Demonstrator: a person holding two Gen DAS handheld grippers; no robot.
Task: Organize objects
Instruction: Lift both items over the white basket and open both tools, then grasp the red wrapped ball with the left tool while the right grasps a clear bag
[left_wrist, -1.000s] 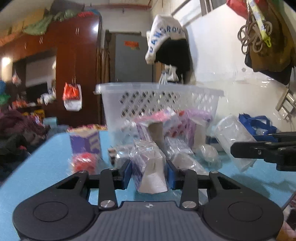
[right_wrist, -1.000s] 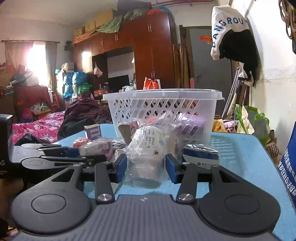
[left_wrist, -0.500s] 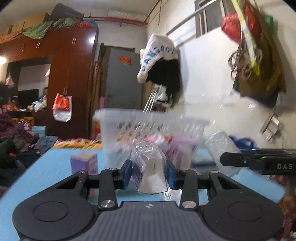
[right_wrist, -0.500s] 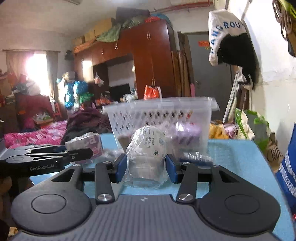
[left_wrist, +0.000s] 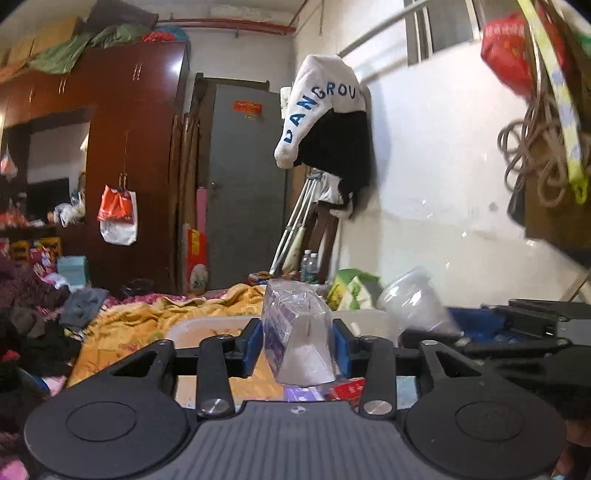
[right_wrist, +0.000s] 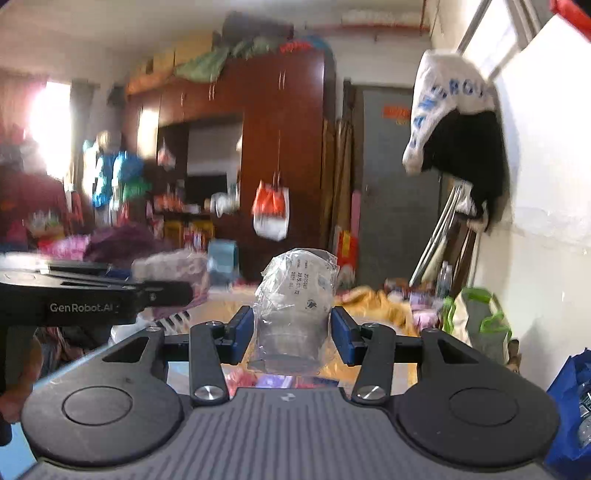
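My left gripper (left_wrist: 297, 345) is shut on a plastic-wrapped purple and white packet (left_wrist: 297, 341), held up above the white basket, whose rim (left_wrist: 207, 325) shows just below. My right gripper (right_wrist: 291, 332) is shut on a plastic-wrapped stack of clear cups (right_wrist: 293, 314), also held high. The cups show at the right of the left wrist view (left_wrist: 415, 308). The left gripper with its packet shows at the left of the right wrist view (right_wrist: 173, 275). Pink and purple packets (left_wrist: 317, 391) lie in the basket below the left gripper.
A brown wardrobe (left_wrist: 129, 166) and a grey door (left_wrist: 243, 184) stand at the back. A white wall (left_wrist: 443, 166) with hanging clothes is on the right. Clothes and bedding (left_wrist: 147, 317) lie beyond the basket. A blue bag (right_wrist: 569, 406) sits at far right.
Both grippers have risen from the table with their loads. The basket, seen from the side before, now lies below them.
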